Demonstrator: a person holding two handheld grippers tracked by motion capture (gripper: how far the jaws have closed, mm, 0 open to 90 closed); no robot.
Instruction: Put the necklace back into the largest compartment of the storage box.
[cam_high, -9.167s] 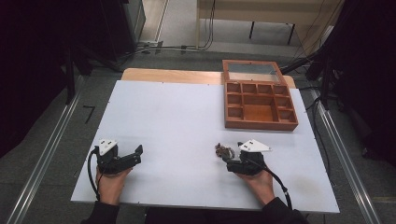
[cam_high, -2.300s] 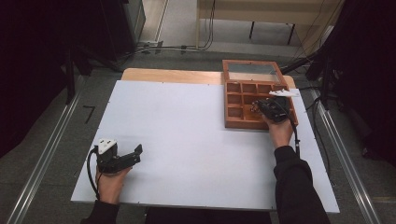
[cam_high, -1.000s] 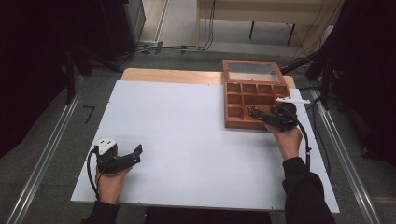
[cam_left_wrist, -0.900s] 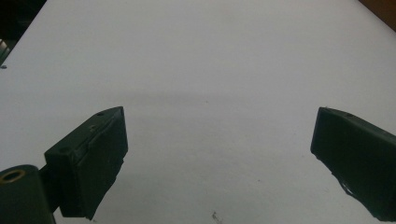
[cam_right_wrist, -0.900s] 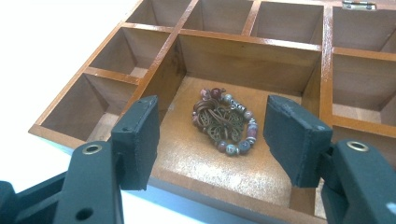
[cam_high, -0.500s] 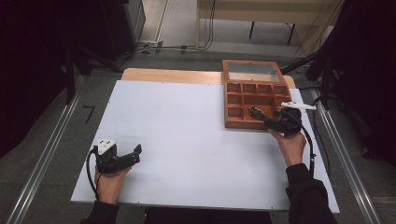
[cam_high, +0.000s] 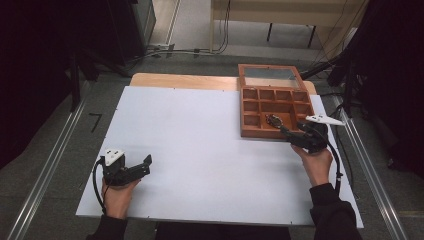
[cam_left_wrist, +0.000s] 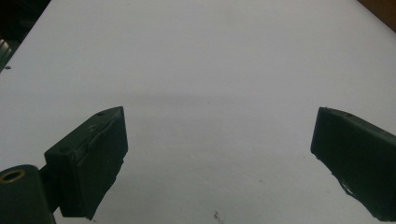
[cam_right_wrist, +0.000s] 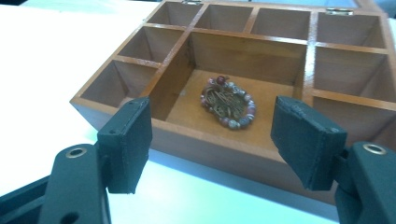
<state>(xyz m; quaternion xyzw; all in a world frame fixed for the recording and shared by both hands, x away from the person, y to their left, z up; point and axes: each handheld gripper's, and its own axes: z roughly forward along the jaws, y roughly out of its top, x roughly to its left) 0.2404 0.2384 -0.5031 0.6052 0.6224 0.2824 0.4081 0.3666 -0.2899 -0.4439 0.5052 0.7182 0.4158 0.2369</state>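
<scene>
Hovering just off the near wall of the wooden compartment box, the right gripper has its jaws spread wide and empty — a beaded bracelet lies coiled on the floor of the large middle compartment, which looks like where it belongs. Over at the near left corner of the white table, the left gripper rests low, jaws likewise parted with nothing between them — parked out of the way, I'd guess.
</scene>
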